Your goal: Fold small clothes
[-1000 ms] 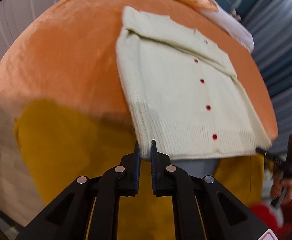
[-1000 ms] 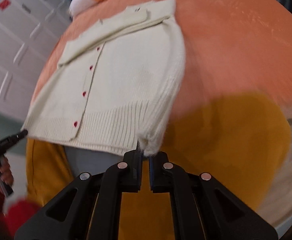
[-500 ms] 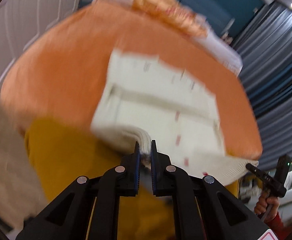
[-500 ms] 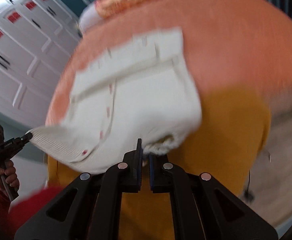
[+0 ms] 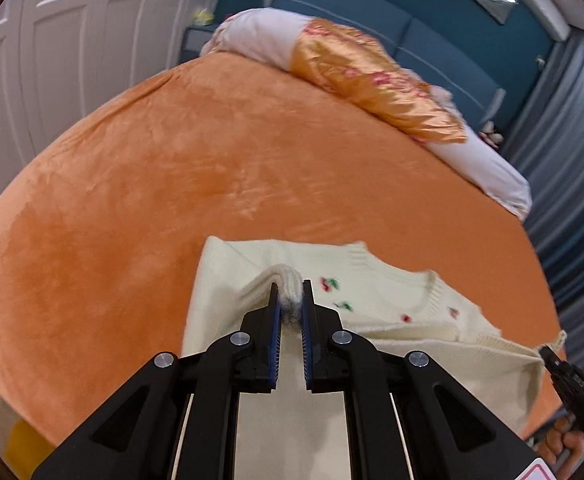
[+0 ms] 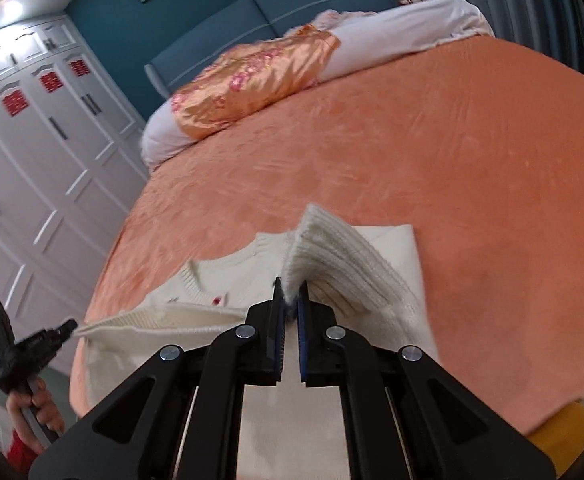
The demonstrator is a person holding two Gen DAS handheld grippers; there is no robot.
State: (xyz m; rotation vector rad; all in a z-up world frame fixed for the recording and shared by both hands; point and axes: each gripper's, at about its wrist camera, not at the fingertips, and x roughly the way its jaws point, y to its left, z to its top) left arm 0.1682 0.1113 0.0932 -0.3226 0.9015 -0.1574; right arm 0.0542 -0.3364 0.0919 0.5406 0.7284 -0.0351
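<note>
- Left tool clamped on the ribbed hem corner of a cream knit cardigan; wool bunched between the blue pads, jaws nearly together.
- Right tool also clamped on the cardigan, gripping the other ribbed hem corner; the rib stands up in a fold above the pads.
- Cardigan lies on the near part of the bed, on the orange velvety cover. Hem end lifted off the cover by both tools and doubled toward the collar end; collar end flat on the bed.
- Small red and green embroidered motifs show on the flat part, just past the left tool's tips. One red spot visible in the right view.
- Left view: right tool at the lower right edge, pinching the stretched hem, a hand on its grip.
- Right view: left tool at the lower left, tip on the hem edge, hand on its grip, red sleeve below.
- Hem pulled fairly taut between the two tools.
- Far end of the bed: orange satin pillow with pink pattern on a white bolster.
- Blue padded headboard behind, white wardrobe doors with red stickers on one side, grey curtain on the other.
- Yellow bed base peeks out under the cover.
</note>
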